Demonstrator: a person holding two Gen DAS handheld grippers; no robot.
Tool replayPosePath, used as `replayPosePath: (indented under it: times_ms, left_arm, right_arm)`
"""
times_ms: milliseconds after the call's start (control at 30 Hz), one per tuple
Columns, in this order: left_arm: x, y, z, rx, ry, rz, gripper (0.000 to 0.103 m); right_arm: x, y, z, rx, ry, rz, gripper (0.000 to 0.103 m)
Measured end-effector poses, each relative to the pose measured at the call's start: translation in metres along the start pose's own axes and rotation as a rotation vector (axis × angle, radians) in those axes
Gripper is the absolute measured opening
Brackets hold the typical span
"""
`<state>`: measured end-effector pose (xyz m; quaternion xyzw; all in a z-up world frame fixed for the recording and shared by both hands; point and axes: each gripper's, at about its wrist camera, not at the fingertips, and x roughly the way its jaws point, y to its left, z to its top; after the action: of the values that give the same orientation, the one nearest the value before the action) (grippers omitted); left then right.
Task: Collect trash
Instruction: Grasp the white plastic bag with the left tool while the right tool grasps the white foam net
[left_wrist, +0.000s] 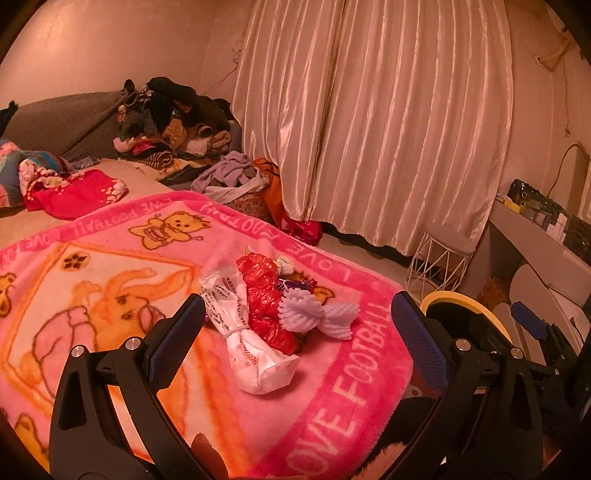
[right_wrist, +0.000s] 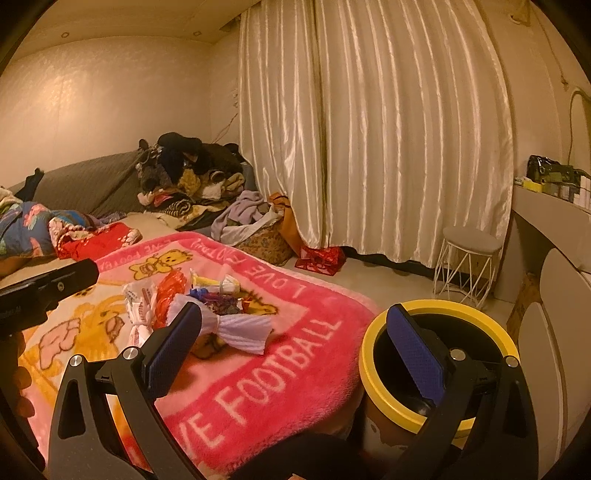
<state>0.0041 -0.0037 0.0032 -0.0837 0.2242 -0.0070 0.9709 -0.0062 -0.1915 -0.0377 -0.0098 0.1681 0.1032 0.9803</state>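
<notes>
At the far left, bedding and a red flowered cloth (left_wrist: 74, 195) lie on the bed, with a heap of dark clothes (left_wrist: 173, 122) piled at the far end against the wall. Nearer, a pink blanket (left_wrist: 332, 398) printed with cartoon bears and the words "LOVE FOOTBALL" covers the bed's near part.

The left gripper (left_wrist: 297, 341) hovers over this blanket with its blue-padded fingers spread wide and nothing between them. Just beyond it sits the trash, a small cluster in the middle of the blanket: a crumpled white wrapper (left_wrist: 251, 343) with red print on the left, a scrunched red plastic bag (left_wrist: 266, 302) touching it, and a pale ribbed foam sleeve (left_wrist: 314, 314) (pinched in the middle like a bow) on the right. Small purple and yellow wrappers (right_wrist: 218, 291) lie just behind these.

The right gripper (right_wrist: 301, 328) is likewise wide open and holds nothing; its left finger sits in front of the foam sleeve, its right finger over the mouth of a yellow-rimmed bin (right_wrist: 373, 354) standing just beside the bed's near right corner.

Further right, cream satin curtains (right_wrist: 369, 129) hang to the floor, a white wire stool (right_wrist: 469, 258) stands before them, and a shelf (right_wrist: 546, 210) with boxes runs along the right wall.
</notes>
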Motion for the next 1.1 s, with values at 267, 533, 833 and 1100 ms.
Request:
replayPosePath:
  times_ms: [267, 533, 833, 1100]
  left_arm:
    - [0.006, 0.032, 0.004, -0.066, -0.016, 0.044, 0.093]
    - [0.015, 0.079, 0.007, -0.155, -0.002, 0.114, 0.093]
    - [0.036, 0.115, 0.005, -0.226, 0.046, 0.122, 0.093]
    - [0.067, 0.112, 0.002, -0.225, 0.117, 0.091, 0.093]
  right_arm:
    - [0.022, 0.021, 0.001, -0.056, 0.066, 0.076, 0.098]
    - [0.057, 0.045, 0.004, -0.119, 0.144, 0.173, 0.098]
    - [0.104, 0.057, 0.005, -0.216, 0.223, 0.242, 0.098]
    - [0.145, 0.058, -0.006, -0.337, 0.281, 0.247, 0.098]
